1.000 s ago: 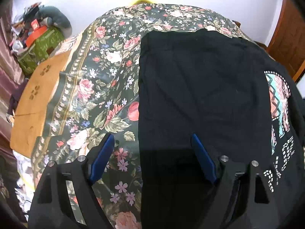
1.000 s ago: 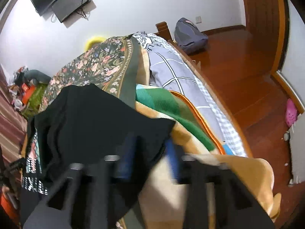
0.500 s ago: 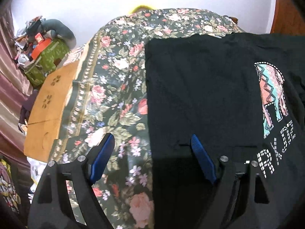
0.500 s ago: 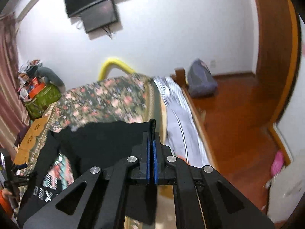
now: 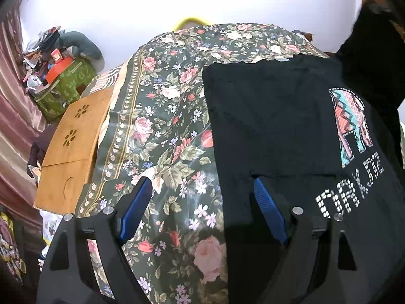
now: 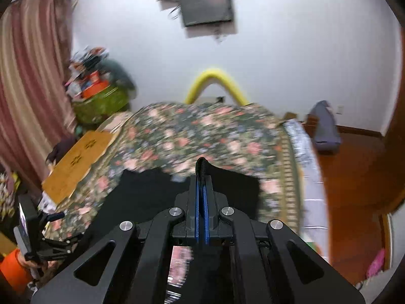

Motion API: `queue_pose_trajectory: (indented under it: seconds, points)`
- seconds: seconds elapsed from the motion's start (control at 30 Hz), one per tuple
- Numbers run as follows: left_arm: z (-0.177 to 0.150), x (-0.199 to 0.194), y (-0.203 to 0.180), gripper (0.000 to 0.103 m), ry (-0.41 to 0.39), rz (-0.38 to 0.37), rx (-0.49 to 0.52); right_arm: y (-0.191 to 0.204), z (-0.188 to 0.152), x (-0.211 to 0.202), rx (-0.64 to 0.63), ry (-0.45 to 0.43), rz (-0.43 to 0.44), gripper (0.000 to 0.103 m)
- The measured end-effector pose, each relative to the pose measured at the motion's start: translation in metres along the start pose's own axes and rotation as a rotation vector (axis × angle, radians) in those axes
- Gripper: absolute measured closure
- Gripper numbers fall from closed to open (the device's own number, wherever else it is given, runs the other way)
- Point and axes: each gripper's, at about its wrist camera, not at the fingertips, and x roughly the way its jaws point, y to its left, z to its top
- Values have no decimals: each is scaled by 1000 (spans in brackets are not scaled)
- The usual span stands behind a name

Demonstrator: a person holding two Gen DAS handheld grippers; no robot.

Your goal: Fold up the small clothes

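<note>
A black T-shirt [image 5: 273, 124] with a pink and teal print and dotted white letters lies on the floral bedspread [image 5: 172, 116]. My left gripper [image 5: 202, 195] is open low over the shirt's left edge, one finger over the bedspread and one over the black cloth. My right gripper [image 6: 201, 177] is shut on a fold of the shirt [image 6: 202, 164] and holds it raised above the bed. The lifted black cloth also shows at the upper right of the left wrist view [image 5: 372, 58]. The left gripper shows at the lower left of the right wrist view [image 6: 50, 238].
A wooden lap table [image 5: 73, 152] lies on the bed's left side. A green bag with clutter [image 5: 63, 86] stands by the pink curtain [image 6: 33, 76]. A yellow bed frame arch [image 6: 215, 81], a wall screen [image 6: 205, 5] and a grey backpack [image 6: 324, 129] on the wooden floor are beyond.
My right gripper closed on the shirt's edge and lifted it up and over the bed. My left gripper stayed open and shifted slightly back along the shirt's left edge.
</note>
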Motion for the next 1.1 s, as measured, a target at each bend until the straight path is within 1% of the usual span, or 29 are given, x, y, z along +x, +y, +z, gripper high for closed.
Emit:
queue_pose_trajectory:
  seconds: [0.1,0.23,0.3,0.37,0.4,0.43,0.47,0.53,0.57,0.67,0.7,0.77,0.83,0.9,0.97,1.0,1.03,1.07,1.1]
  points:
    - [-5,-2,5,21,1,4,-3,20,-5,28,5,40,58,101]
    - [-9,-2,14,21,7,2,-17,47,-21,67,13,116,125,100]
    - [-10,-1,18,21,10,1,-26,55,-26,77,22,160,157,98]
    - [-7,1,21,21,15,2,-35,62,-32,86,3,207,169,98]
    - [-5,2,22,21,15,1,-39,65,-34,86,-10,221,178,95]
    - [-2,3,23,21,14,0,-42,66,-36,83,-22,221,183,89]
    - [3,3,23,21,10,-5,-47,65,-36,79,-31,214,181,86]
    - [14,6,25,21,2,-18,-59,57,-34,67,-41,177,169,65]
    - [19,8,26,21,1,-20,-64,51,-33,62,-41,151,157,62]
    - [39,22,28,21,16,-33,-88,25,-29,49,-14,99,101,61]
    - [42,26,29,21,23,-41,-95,10,-31,46,5,86,68,62]
    - [51,44,28,21,59,-71,-114,-12,-36,46,38,82,18,61]
    - [55,61,25,21,95,-92,-126,-34,-46,52,78,102,-18,61]
    - [56,81,19,25,139,-118,-136,-54,-60,63,116,139,-40,61]
    - [57,91,15,38,155,-152,-149,-67,-77,76,146,184,-41,61]
    - [59,92,15,41,147,-165,-160,-71,-84,82,155,199,-38,61]
    - [61,91,14,53,135,-186,-169,-74,-92,87,166,210,-26,61]
    - [63,91,13,71,129,-218,-169,-76,-96,89,173,213,-13,61]
    - [65,91,12,82,127,-240,-167,-77,-99,94,182,209,6,61]
